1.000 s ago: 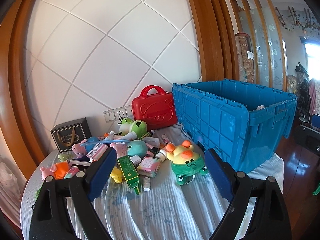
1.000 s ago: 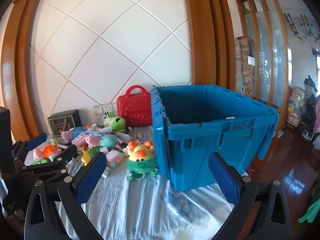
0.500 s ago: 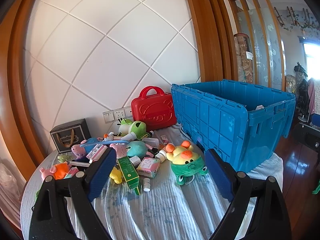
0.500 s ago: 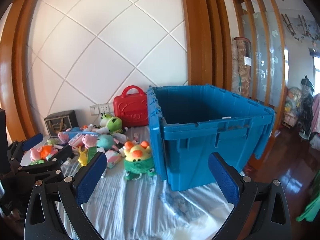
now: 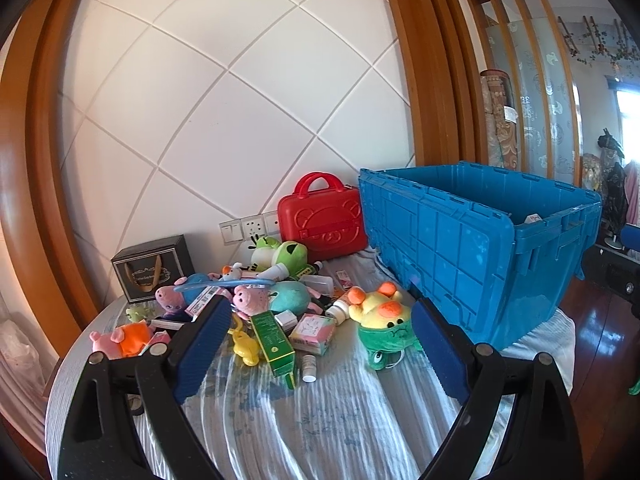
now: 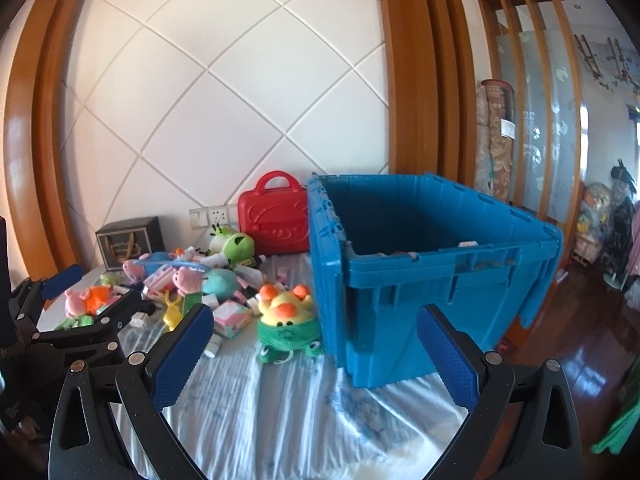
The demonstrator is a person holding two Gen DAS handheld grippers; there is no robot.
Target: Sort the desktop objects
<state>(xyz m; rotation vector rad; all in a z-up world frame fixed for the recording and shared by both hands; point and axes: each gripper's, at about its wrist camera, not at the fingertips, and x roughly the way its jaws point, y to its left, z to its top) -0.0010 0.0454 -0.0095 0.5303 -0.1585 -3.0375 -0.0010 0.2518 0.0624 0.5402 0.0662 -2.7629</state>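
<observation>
A pile of toys and small boxes lies on the round table: a yellow-and-green plush (image 5: 382, 322) (image 6: 286, 318), a green box (image 5: 273, 338), a teal plush (image 5: 290, 296), pink pig plushes (image 5: 248, 298) and a pink box (image 5: 312, 328). A large blue crate (image 5: 472, 252) (image 6: 424, 264) stands to their right. My left gripper (image 5: 320, 344) is open and empty, held above the table short of the pile; it also shows in the right wrist view (image 6: 64, 312). My right gripper (image 6: 312, 352) is open and empty, before the crate's near corner.
A red carry case (image 5: 324, 218) (image 6: 274, 218) leans on the wall behind the pile. A black gift box (image 5: 152, 266) stands at the back left. A striped cloth (image 5: 320, 412) covers the table. Wooden floor (image 6: 592, 344) lies to the right.
The right gripper has shifted right and slightly nearer, so the crate and pile sit further left in its view. The left gripper has barely moved.
</observation>
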